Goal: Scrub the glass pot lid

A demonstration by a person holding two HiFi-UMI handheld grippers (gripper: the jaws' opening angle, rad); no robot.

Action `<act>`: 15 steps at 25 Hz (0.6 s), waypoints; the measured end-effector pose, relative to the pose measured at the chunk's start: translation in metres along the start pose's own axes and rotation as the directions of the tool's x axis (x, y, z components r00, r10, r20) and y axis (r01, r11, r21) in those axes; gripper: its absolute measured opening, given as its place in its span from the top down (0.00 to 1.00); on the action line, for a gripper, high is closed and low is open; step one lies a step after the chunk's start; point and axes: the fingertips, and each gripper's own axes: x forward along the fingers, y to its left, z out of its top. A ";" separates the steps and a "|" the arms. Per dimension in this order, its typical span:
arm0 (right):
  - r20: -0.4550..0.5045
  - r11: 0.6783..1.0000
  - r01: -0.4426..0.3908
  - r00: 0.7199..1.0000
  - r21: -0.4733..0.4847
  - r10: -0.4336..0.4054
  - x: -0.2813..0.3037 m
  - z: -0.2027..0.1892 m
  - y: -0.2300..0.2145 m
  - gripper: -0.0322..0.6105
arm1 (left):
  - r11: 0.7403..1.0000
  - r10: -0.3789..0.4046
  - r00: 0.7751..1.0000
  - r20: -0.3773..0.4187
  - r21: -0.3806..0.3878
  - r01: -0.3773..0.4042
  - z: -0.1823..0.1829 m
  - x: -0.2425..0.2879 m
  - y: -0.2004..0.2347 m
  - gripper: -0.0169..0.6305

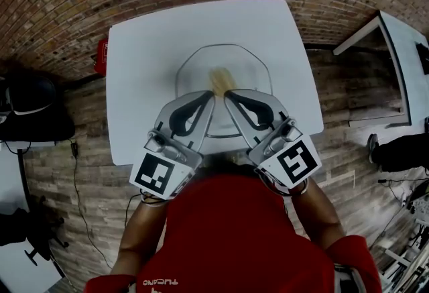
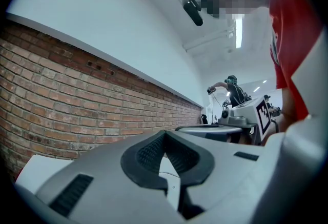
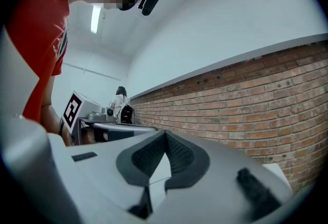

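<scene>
The glass pot lid [image 1: 201, 64] lies on the white table [image 1: 141, 50], with a yellowish thing [image 1: 221, 78] at its middle; what it is I cannot tell. My left gripper [image 1: 210, 94] and right gripper [image 1: 228, 94] hover side by side over the lid's near half, tips angled toward each other near the yellowish thing. Both are shut with nothing between the pads. In the left gripper view the left gripper [image 2: 164, 133] has its jaws closed and points at the brick wall. The right gripper [image 3: 165, 133] looks the same in its own view. Neither gripper view shows the lid.
A red object [image 1: 100, 57] sits at the table's left edge. Another white table [image 1: 402, 43] stands to the right. Dark bags or a chair [image 1: 30, 107] and cables lie on the floor at the left. A person [image 2: 233, 89] stands far off along the brick wall.
</scene>
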 end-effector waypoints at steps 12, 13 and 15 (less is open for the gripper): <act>0.014 1.000 0.009 1.000 0.027 -0.010 0.003 0.004 0.002 0.90 | 1.000 0.005 1.000 0.008 -0.014 -0.005 0.000 0.001 0.002 0.95; 0.020 0.999 0.011 1.000 0.034 -0.012 0.005 0.006 0.002 0.90 | 1.000 0.004 1.000 0.007 -0.013 -0.004 0.000 0.001 0.002 0.95; 0.028 0.999 0.014 0.999 0.046 -0.015 0.006 0.008 0.002 0.90 | 1.000 0.000 1.000 0.004 -0.009 0.000 -0.001 0.000 0.002 0.95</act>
